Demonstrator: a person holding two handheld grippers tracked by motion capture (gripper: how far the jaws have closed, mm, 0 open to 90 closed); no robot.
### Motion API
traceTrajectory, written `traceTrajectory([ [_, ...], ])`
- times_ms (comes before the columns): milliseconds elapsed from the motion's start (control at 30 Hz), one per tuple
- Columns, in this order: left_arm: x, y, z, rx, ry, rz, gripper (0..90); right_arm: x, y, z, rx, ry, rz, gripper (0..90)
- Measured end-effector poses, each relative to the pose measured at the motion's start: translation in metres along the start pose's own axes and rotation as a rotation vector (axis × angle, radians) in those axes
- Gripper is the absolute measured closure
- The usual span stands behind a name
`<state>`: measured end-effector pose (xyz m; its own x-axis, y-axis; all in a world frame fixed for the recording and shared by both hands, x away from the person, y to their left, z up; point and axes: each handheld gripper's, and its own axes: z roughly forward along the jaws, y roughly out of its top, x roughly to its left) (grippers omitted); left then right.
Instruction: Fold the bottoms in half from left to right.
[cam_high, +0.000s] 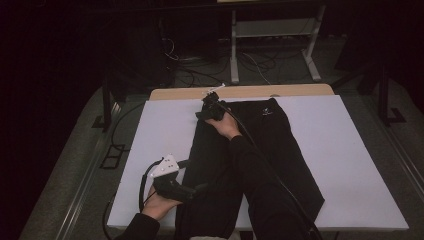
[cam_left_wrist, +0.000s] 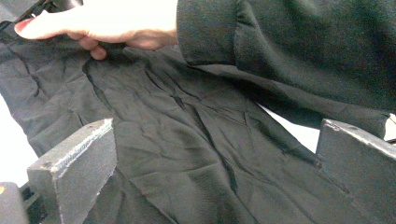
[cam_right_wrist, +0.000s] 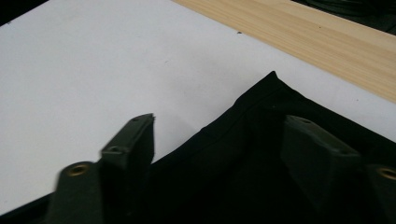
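Right now the black trousers lie down the middle of the white board, waistband at the far edge. R gripper sits at the far-left waistband corner, jaws apart w/ cloth between. L gripper hovers by the near-left edge, jaws wide apart.

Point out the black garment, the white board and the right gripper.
black garment (cam_high: 280, 145): high view, bare cloth right of the sleeve.
white board (cam_high: 350, 150): high view, bare right part.
right gripper (cam_right_wrist: 219, 135): right gripper view, between its fingers.

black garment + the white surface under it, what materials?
Black garment: seemingly thin woven fabric, matte with a slight sheen; fine creases, stitched hem. White surface: smooth matte sheet, possibly foam board or paper; a few specks. It lies on a light wood-grain tabletop.
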<state>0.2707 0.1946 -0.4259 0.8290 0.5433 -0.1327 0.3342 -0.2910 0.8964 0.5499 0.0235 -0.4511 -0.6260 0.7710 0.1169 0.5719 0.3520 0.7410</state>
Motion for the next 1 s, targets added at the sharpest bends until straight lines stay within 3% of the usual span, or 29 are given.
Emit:
traceTrajectory([
  [167,0.0,0.0,0.0,0.0,0.0,0.0,0.0,0.002,0.003,0.004,0.009,-0.011,-0.021,40.2],
  [533,0.0,0.0,-0.001,0.001,-0.005,0.003,0.0,0.004,0.0,0.009,0.017,-0.033,-0.036,48.0],
  [567,0.0,0.0,-0.001,0.002,-0.005,0.004,0.0,0.005,0.0,0.009,0.016,-0.052,-0.044,51.6],
  [767,0.001,0.0,-0.003,-0.009,-0.003,-0.011,0.0,0.01,0.0,0.009,0.014,-0.065,-0.052,66.3],
  [833,0.002,0.0,-0.003,-0.011,-0.002,-0.016,0.0,0.011,-0.001,0.009,0.013,-0.067,-0.028,77.0],
  [1000,0.0,0.0,-0.003,-0.013,-0.006,-0.023,0.0,0.009,-0.001,0.008,0.016,-0.061,0.0,83.6],
])
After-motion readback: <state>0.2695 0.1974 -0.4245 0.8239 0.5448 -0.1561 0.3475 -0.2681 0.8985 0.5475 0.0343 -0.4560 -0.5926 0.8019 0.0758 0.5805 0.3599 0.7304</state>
